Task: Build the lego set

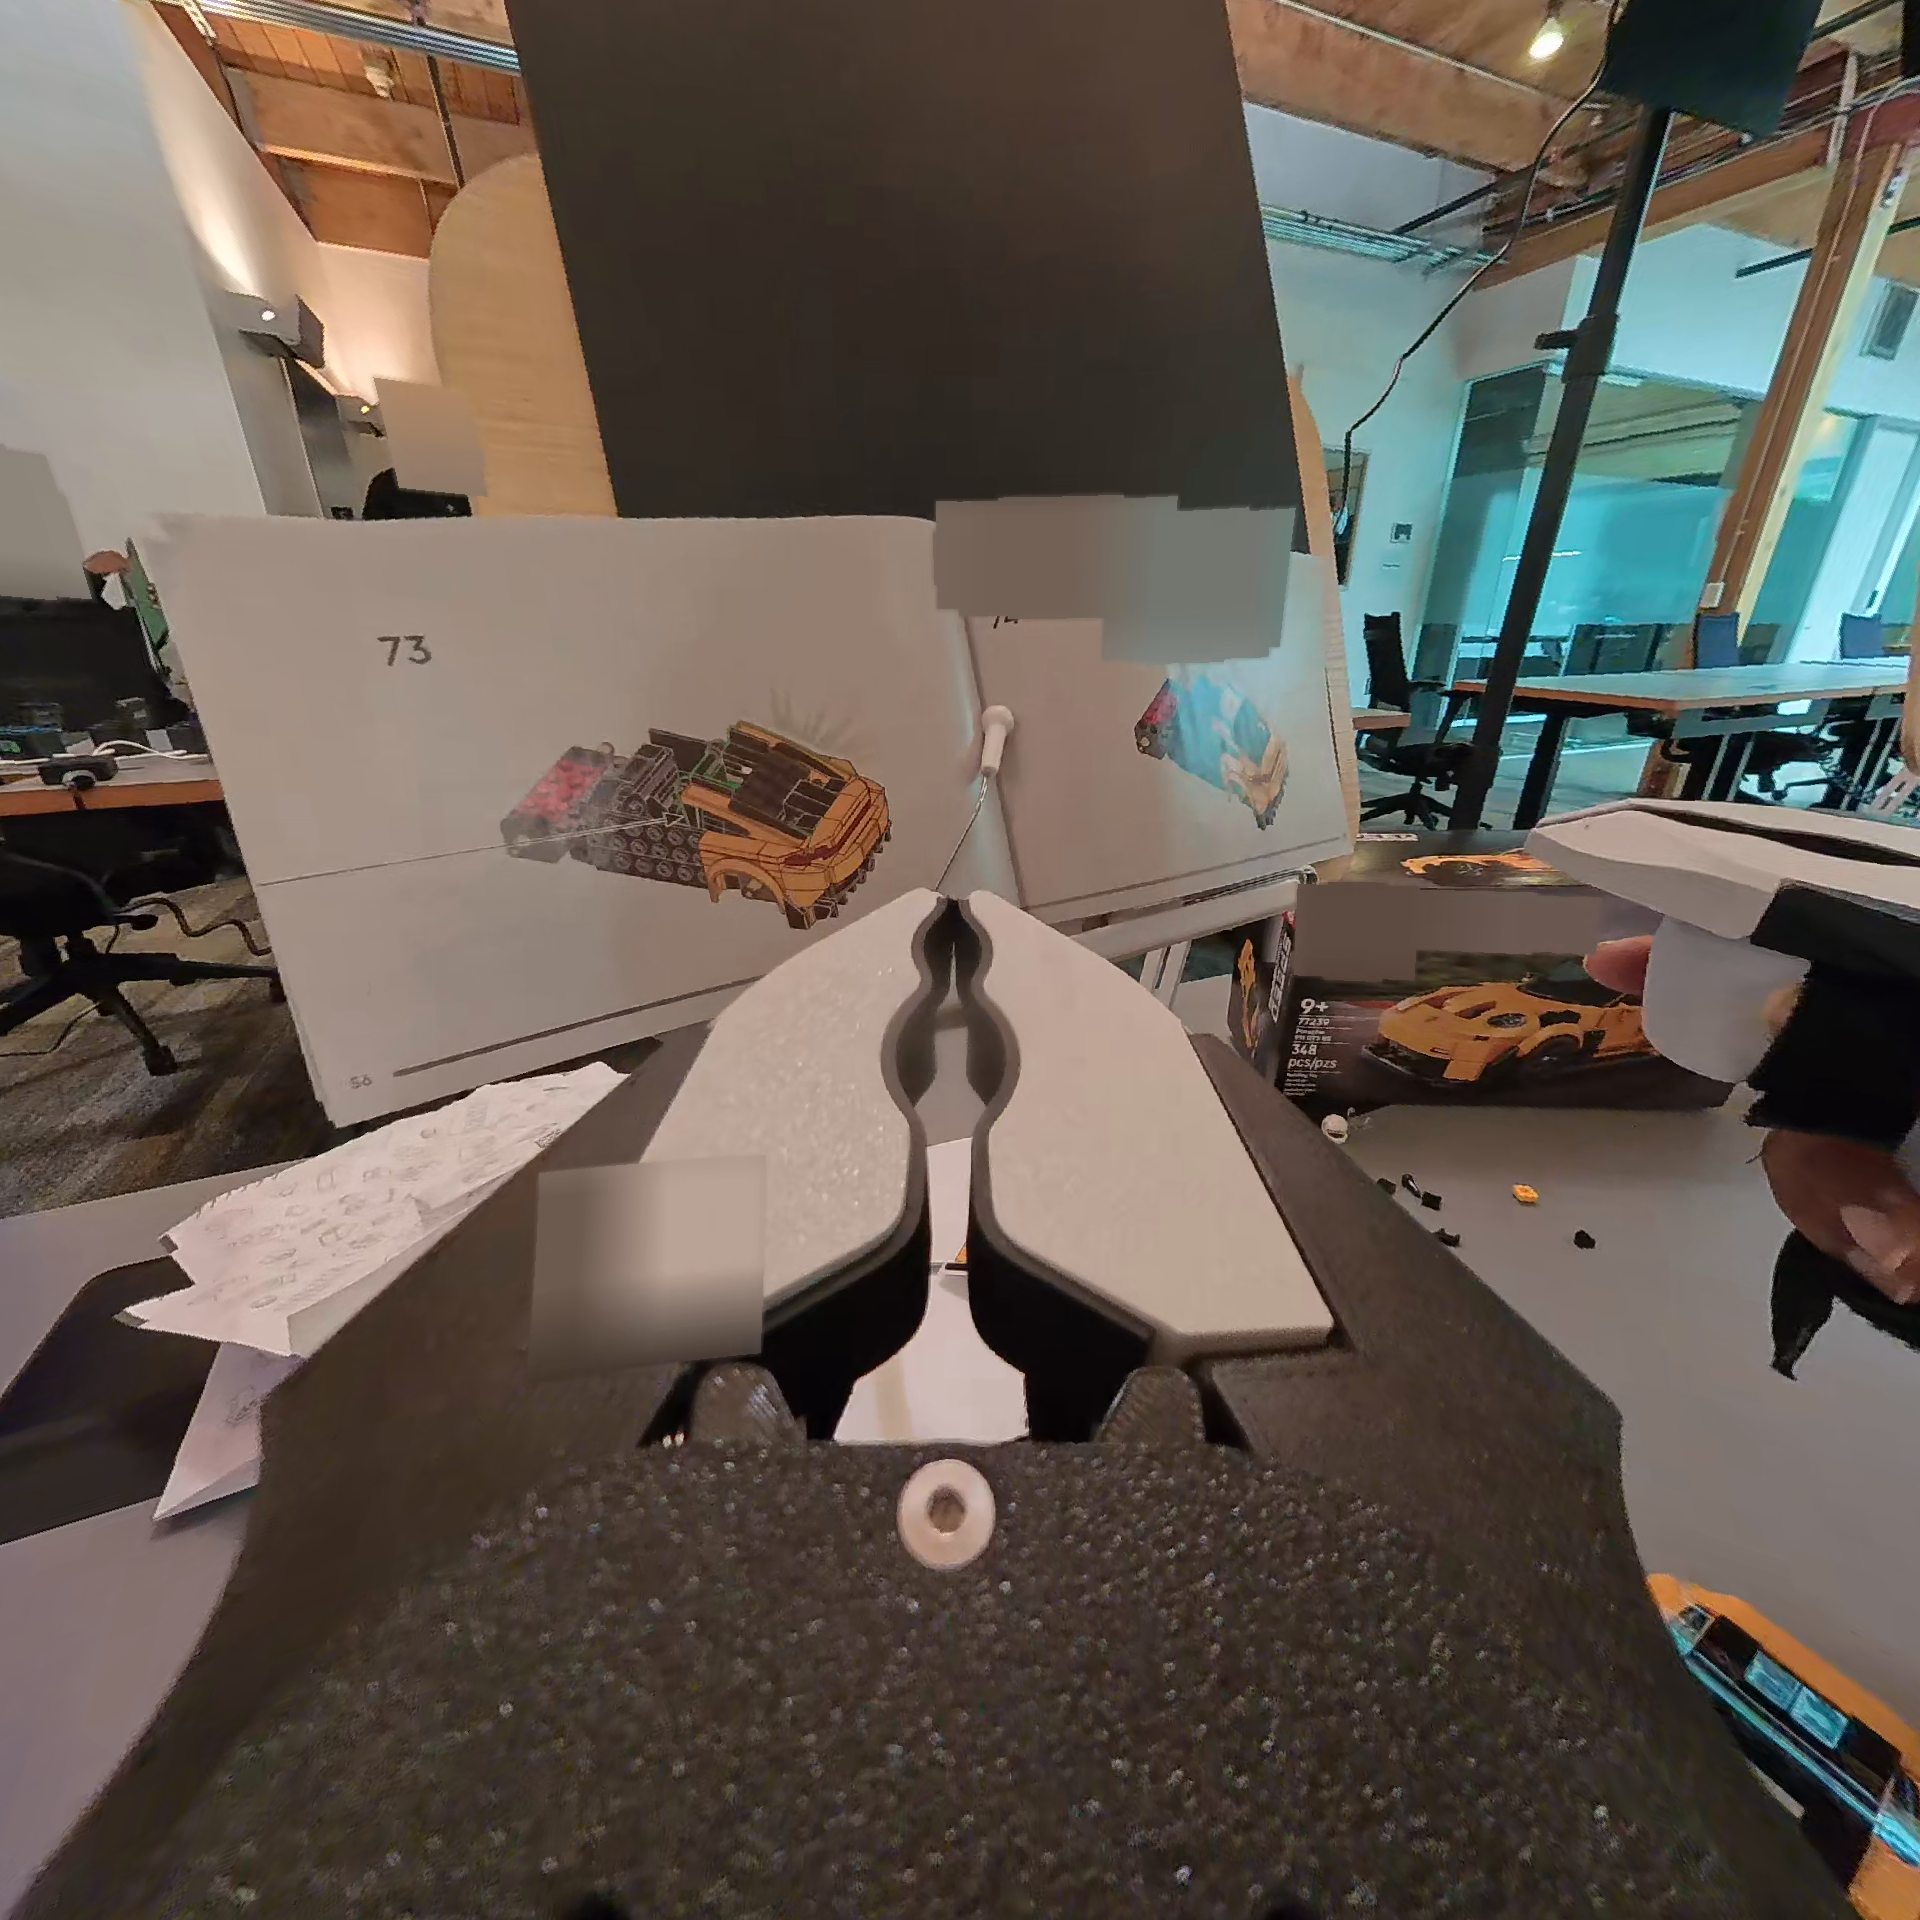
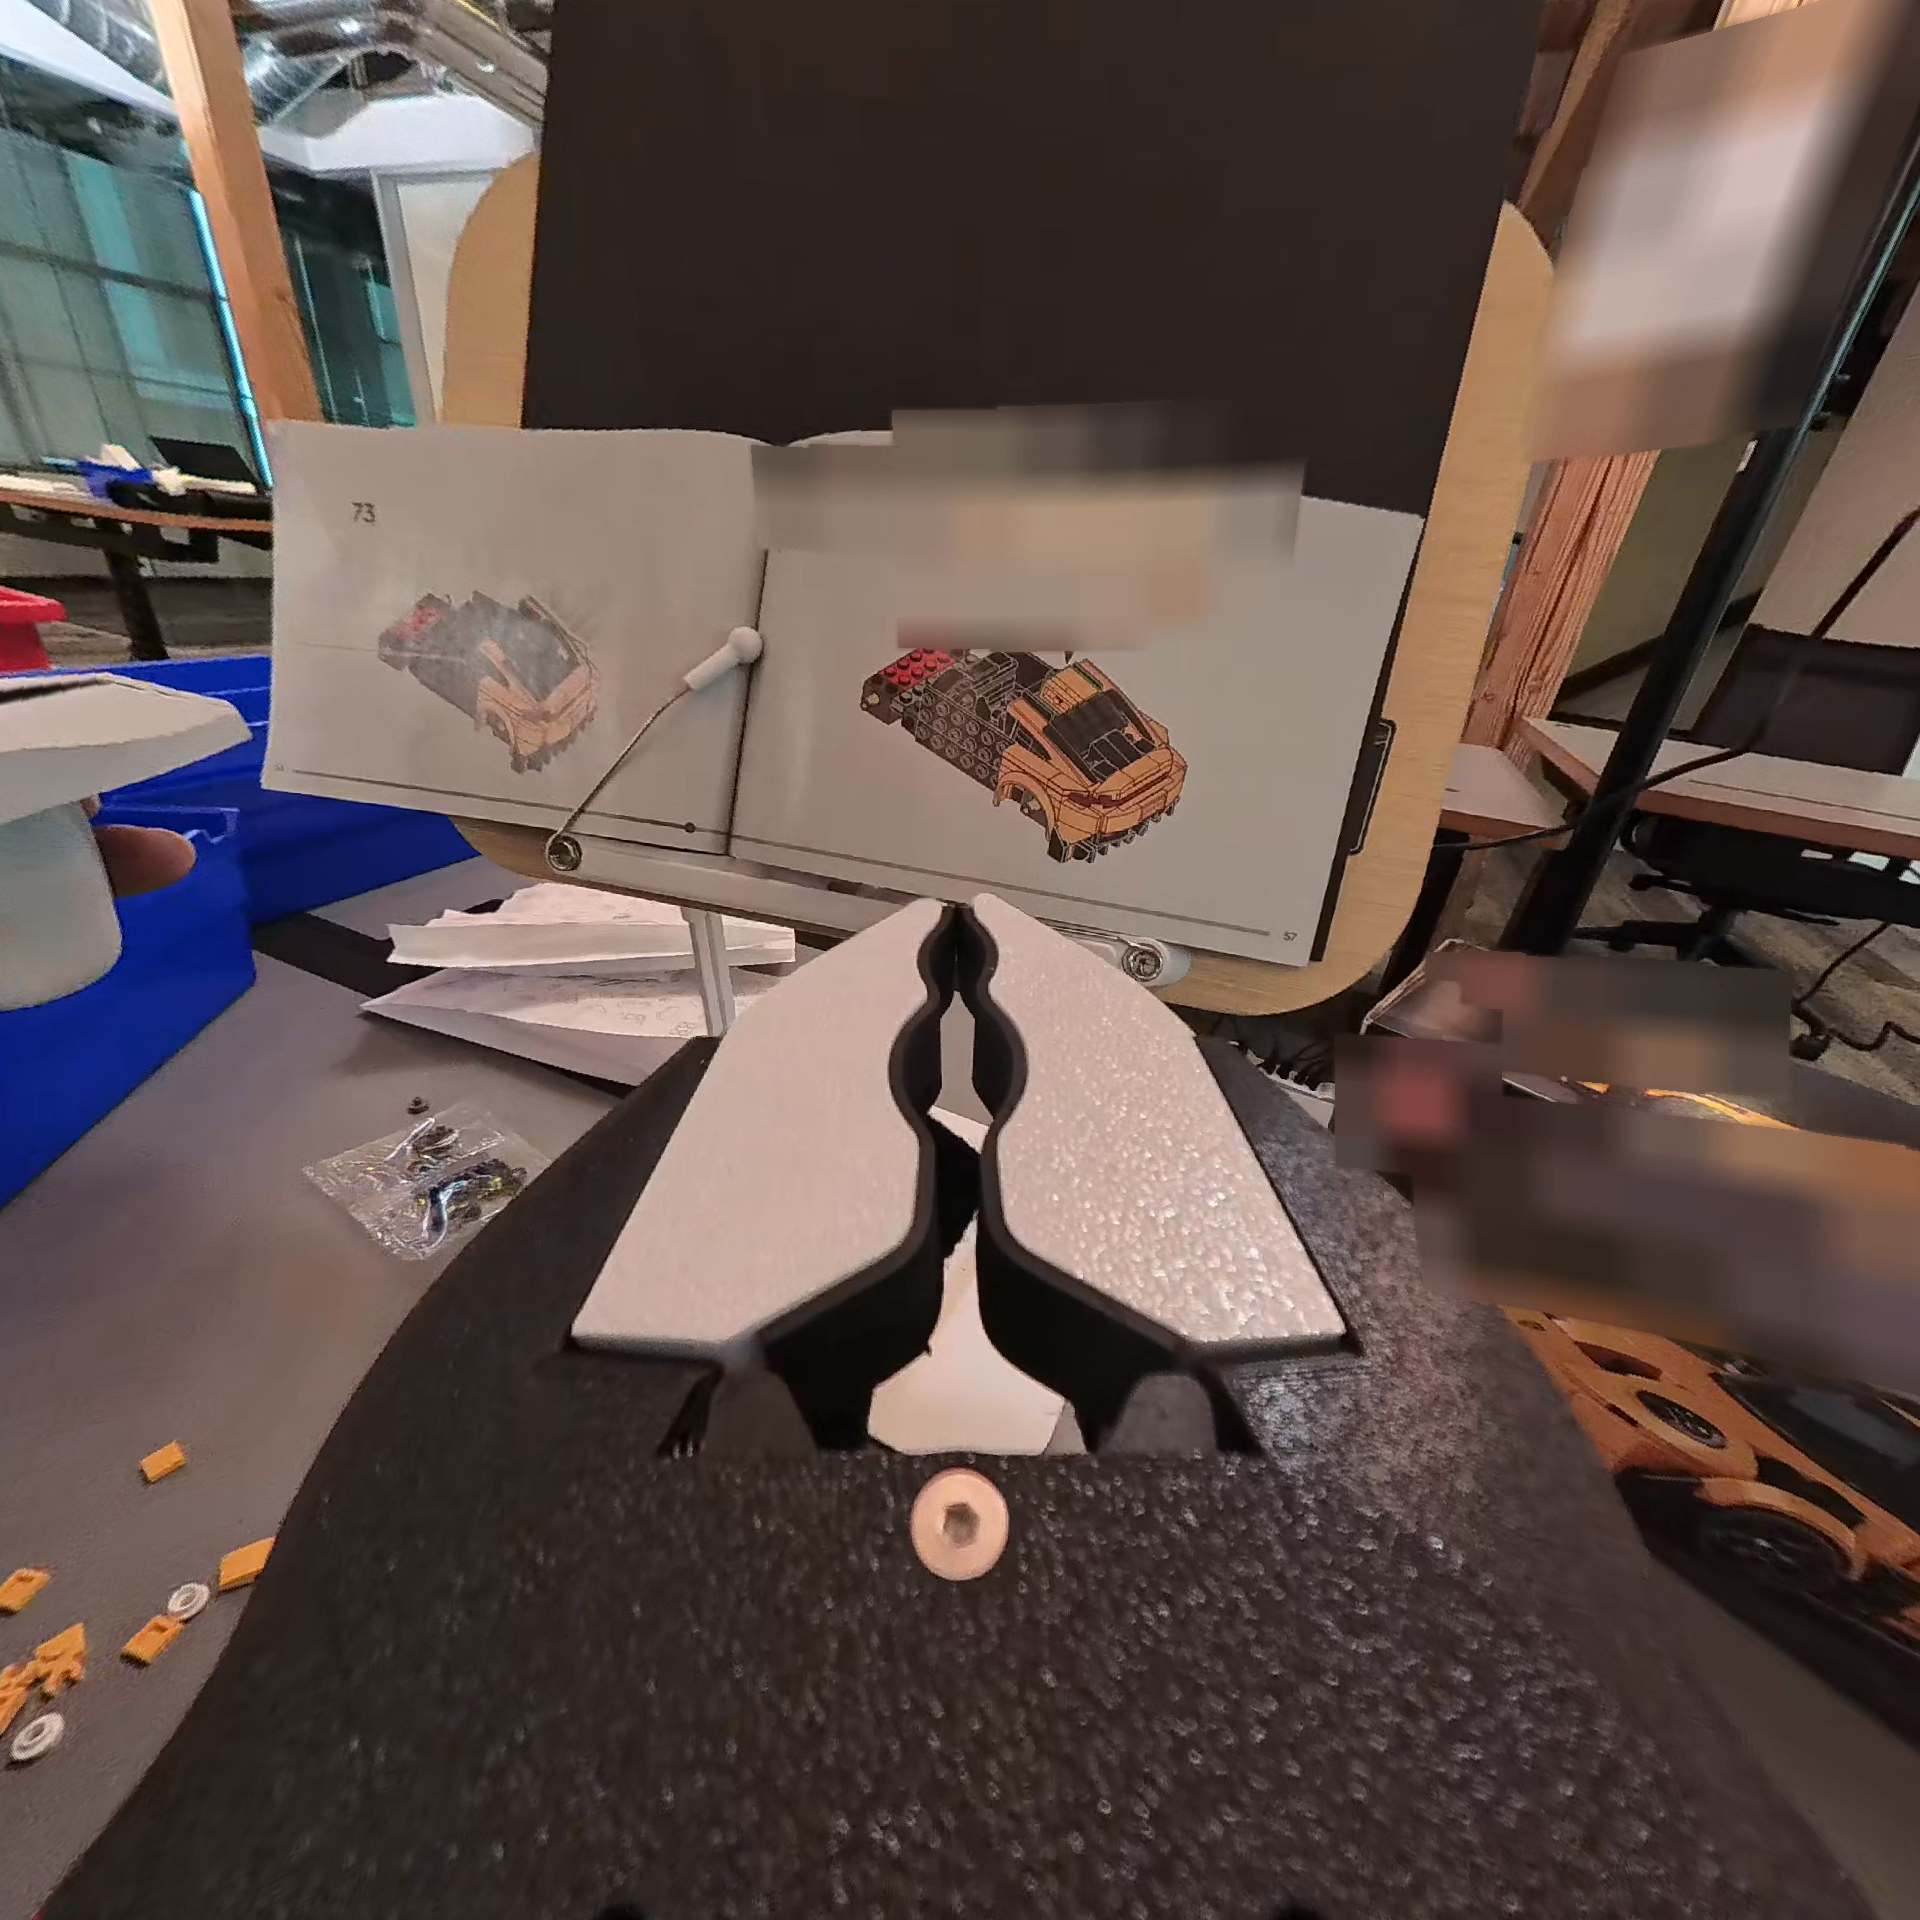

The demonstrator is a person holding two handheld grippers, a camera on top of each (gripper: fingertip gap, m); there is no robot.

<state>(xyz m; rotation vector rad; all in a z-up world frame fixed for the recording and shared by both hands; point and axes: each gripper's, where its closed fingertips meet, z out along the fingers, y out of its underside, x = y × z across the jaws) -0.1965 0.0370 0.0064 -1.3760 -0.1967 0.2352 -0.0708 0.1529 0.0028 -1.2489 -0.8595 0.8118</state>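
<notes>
An open instruction booklet (image 1: pixel 582 769) stands on a wooden stand and shows drawings of an orange car; it also shows in the right wrist view (image 2: pixel 1018 748). My left gripper (image 1: pixel 954 914) is shut and empty, raised above the grey table, pointing at the booklet. My right gripper (image 2: pixel 956 914) is shut and empty too, also facing the booklet. Small orange and grey lego pieces (image 2: pixel 156 1642) lie on the table at lower left of the right wrist view. A clear bag of small dark parts (image 2: pixel 436 1179) lies near them. The orange car model (image 1: pixel 1787 1725) shows at the lower right of the left wrist view.
The lego box (image 1: pixel 1455 1018) with the orange car picture stands right of the booklet. Crumpled paper sheets (image 1: pixel 343 1216) lie at the left. A blue bin (image 2: pixel 156 935) sits at the left in the right wrist view. The other gripper and a hand (image 1: pixel 1766 935) show at the right. My hands' fingertips stand some 20 centimeters from each other.
</notes>
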